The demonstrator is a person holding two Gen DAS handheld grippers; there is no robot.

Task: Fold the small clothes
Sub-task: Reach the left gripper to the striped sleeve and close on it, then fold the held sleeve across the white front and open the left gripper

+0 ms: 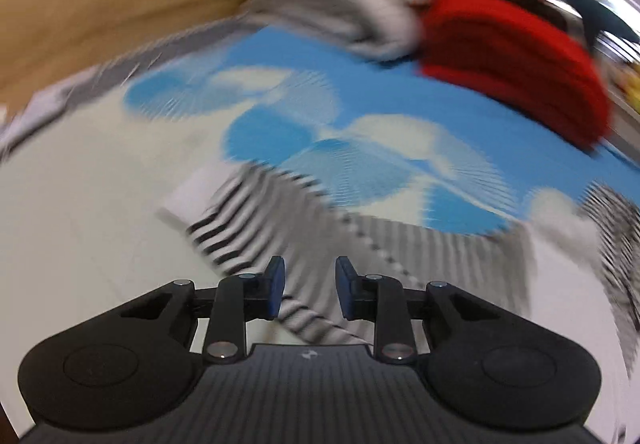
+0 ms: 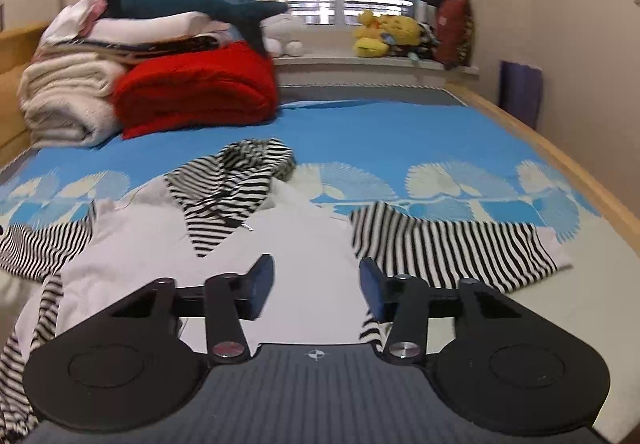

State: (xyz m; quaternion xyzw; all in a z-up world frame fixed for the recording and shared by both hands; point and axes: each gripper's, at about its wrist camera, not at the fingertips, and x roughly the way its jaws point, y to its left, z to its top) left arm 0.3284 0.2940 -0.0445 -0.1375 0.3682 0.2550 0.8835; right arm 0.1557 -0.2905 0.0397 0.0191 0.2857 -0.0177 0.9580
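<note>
A white top [image 2: 304, 244] with black-and-white striped sleeves and a striped hood [image 2: 236, 184] lies spread on the blue-and-white bedspread [image 2: 400, 132]. One striped sleeve [image 2: 448, 244] stretches to the right, another [image 2: 40, 248] to the left. My right gripper [image 2: 316, 284] hovers low over the white body near that right sleeve, jaws apart, nothing pressed between the pads. The left wrist view is blurred. In it my left gripper [image 1: 310, 284] sits over a striped sleeve [image 1: 248, 220]. Its blue pads stand a narrow gap apart, and striped cloth shows below the gap.
A folded red blanket [image 2: 196, 92] and a cream blanket [image 2: 64, 104] are stacked at the bed's far left, with a blue plush [image 2: 192, 4] on top. Soft toys [image 2: 380, 32] line the windowsill. The wooden bed rail [image 2: 580, 180] runs along the right.
</note>
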